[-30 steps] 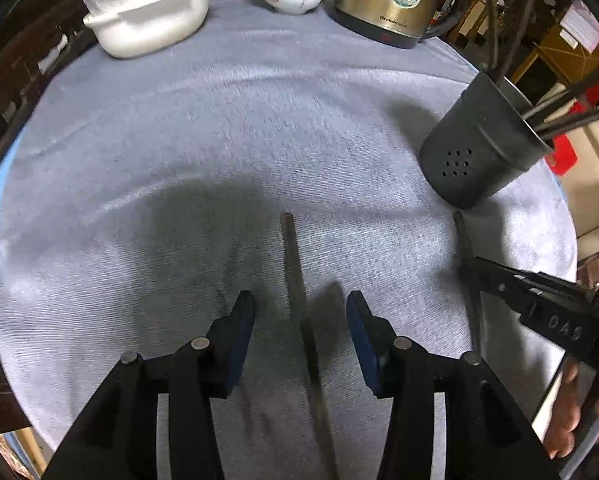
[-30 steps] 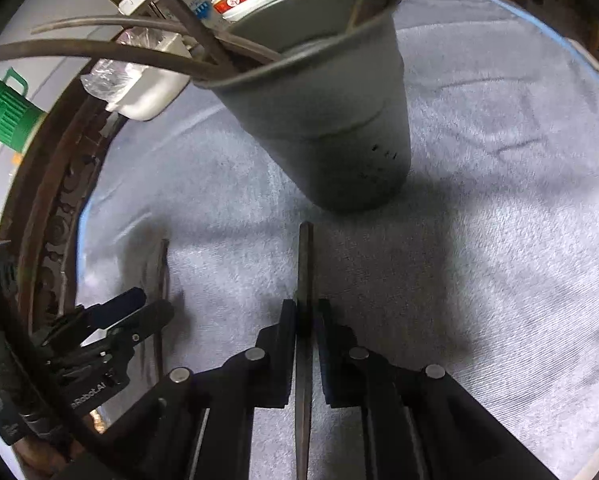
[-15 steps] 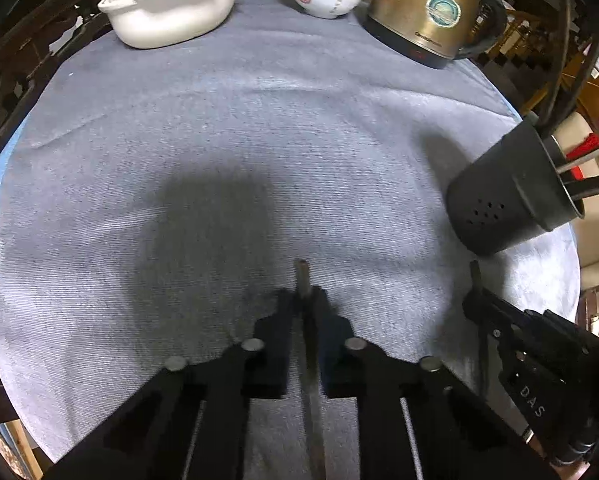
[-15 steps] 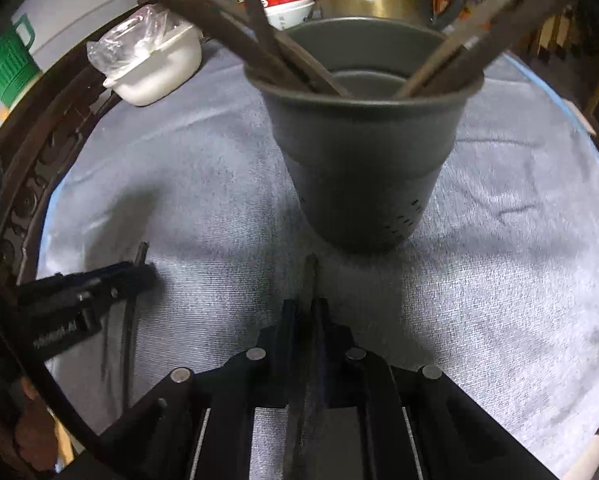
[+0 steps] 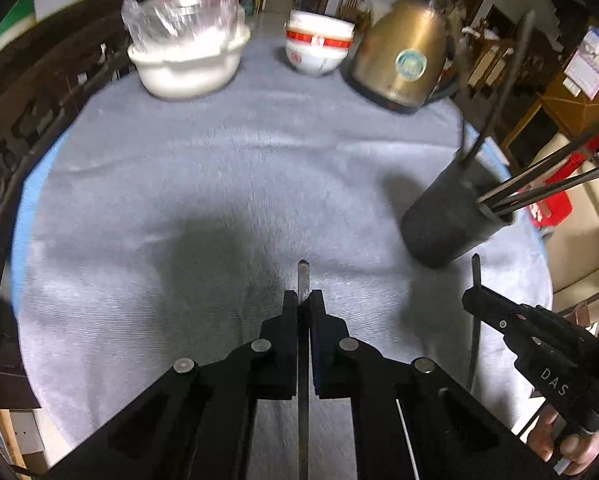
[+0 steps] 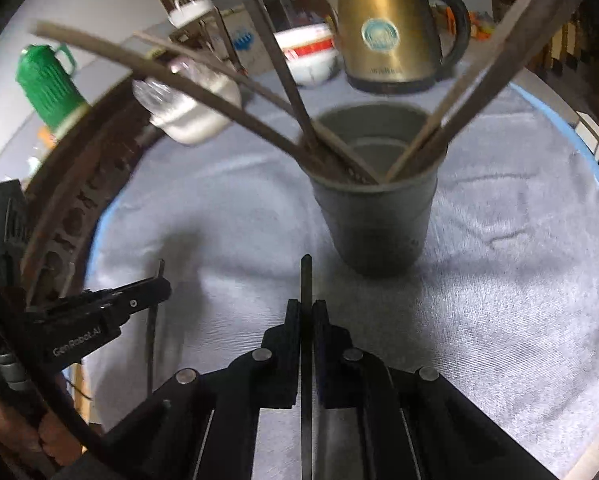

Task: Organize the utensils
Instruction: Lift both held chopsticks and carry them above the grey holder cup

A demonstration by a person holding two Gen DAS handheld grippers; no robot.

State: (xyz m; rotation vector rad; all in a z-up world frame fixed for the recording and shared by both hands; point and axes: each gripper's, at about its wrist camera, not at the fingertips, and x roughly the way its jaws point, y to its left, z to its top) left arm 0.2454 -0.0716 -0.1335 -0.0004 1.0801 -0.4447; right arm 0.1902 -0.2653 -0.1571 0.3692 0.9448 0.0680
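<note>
the left gripper (image 5: 303, 304) is clamped tight on a dark chopstick (image 5: 302, 276), whose blunt tip pokes out just past the pads while the rest of the stick runs back between the fingers toward the camera; the stick hangs above the grey cloth (image 5: 219, 184) that covers the worktop, with a dark shadow on the cloth beneath it

the right gripper (image 6: 306, 312) is likewise closed on a second chopstick (image 6: 306, 280), tip forward and pointing at the base of the dark utensil holder (image 6: 379, 224), which stands upright on the cloth just beyond it; several more chopsticks (image 6: 291, 80) lean out of the holder in different directions

in the left wrist view the right gripper shows at the right edge with its stick crossing it, and a hand (image 5: 559, 436) grips its handle low in the corner; the holder stands just beyond that gripper

at the far side of the worktop sit a white dish (image 5: 187, 64) covered with clear plastic, stacked white bowls with red bands (image 5: 319, 48) and a gold kettle (image 5: 403, 56) on a dark base, all well apart from both grippers; a green jug (image 6: 47, 80) shows beyond the worktop's dark carved edge in the right wrist view
</note>
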